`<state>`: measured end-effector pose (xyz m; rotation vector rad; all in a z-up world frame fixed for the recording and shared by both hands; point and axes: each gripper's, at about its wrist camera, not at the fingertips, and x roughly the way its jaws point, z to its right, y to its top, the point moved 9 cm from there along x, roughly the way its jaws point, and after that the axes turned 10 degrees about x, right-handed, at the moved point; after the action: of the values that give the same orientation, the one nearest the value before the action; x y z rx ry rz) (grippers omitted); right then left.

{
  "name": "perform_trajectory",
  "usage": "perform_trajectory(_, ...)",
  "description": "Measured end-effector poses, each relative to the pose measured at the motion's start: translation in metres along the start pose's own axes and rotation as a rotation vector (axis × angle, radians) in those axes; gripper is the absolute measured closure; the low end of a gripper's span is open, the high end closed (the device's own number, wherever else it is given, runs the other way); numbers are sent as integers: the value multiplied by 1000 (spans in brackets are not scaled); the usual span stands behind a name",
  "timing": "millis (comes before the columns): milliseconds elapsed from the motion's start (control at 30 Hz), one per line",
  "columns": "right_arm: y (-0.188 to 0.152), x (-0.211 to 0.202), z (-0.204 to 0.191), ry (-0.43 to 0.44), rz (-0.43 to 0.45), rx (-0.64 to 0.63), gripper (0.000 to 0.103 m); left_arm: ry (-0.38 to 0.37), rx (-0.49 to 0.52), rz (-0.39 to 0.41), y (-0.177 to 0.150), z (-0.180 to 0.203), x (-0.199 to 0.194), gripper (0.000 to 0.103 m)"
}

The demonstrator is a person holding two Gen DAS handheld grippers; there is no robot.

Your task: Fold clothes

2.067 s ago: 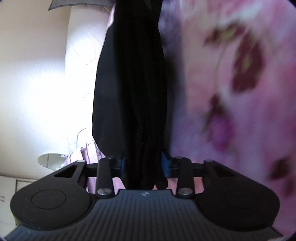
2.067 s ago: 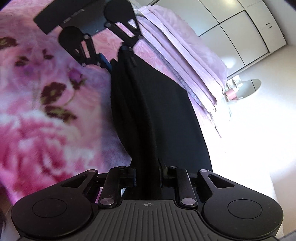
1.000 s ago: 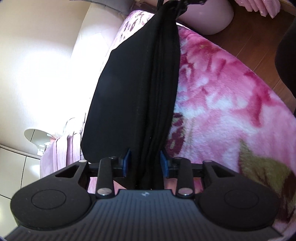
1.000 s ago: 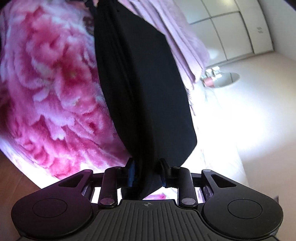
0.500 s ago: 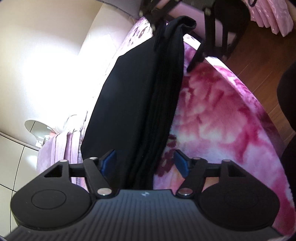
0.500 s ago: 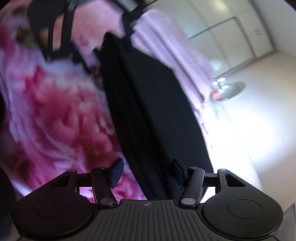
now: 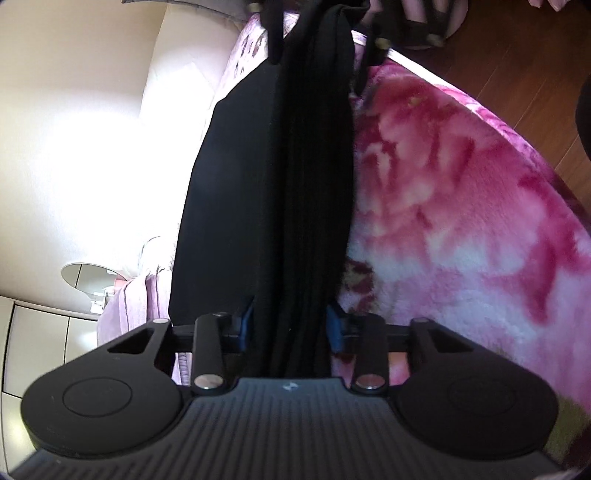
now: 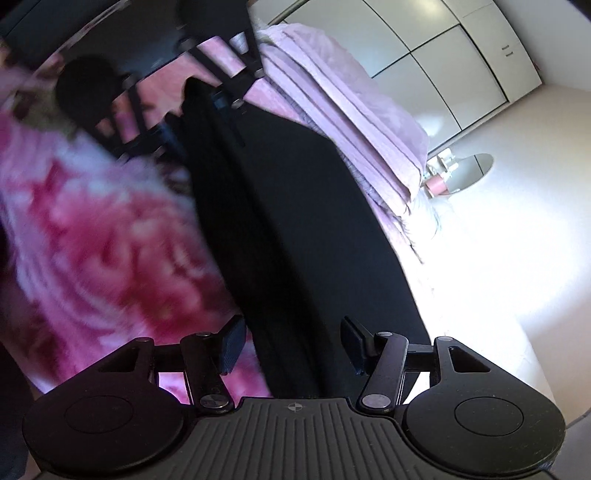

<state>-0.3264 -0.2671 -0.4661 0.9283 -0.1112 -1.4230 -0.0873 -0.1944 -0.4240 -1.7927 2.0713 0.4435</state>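
A black garment [image 7: 280,192] lies folded in a long strip on the pink floral blanket [image 7: 461,206]. My left gripper [image 7: 290,326] is shut on one end of it, the cloth bunched between the blue pads. My right gripper [image 8: 291,341] is at the other end, its jaws apart around the black garment [image 8: 295,229] and not pressing it. Each gripper shows at the far end of the cloth in the other's view: the right gripper in the left wrist view [image 7: 321,26], the left gripper in the right wrist view [image 8: 207,96].
A folded lilac quilt [image 8: 343,103] lies along the bed beyond the garment. A small round table [image 8: 465,170] with small items stands by white wardrobe doors [image 8: 424,48]. Dark wood floor [image 7: 517,66] shows past the blanket's edge.
Both grippers opened half a second ago with the garment lowered onto the blanket. Since then the left has closed on the cloth again; the right stays open.
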Motion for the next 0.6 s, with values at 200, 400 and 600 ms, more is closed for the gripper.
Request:
perform_trajectory(200, -18, 10, 6, -26, 22, -73, 47, -68, -118, 56, -12, -13, -5, 80)
perform_trajectory(400, -36, 13, 32, -6, -55, -130, 57, -110, -89, 56, -19, -3, 2, 67)
perform_trajectory(600, -21, 12, 47, 136, -207, -86, 84, -191, -47, 9, -18, 2, 2, 74)
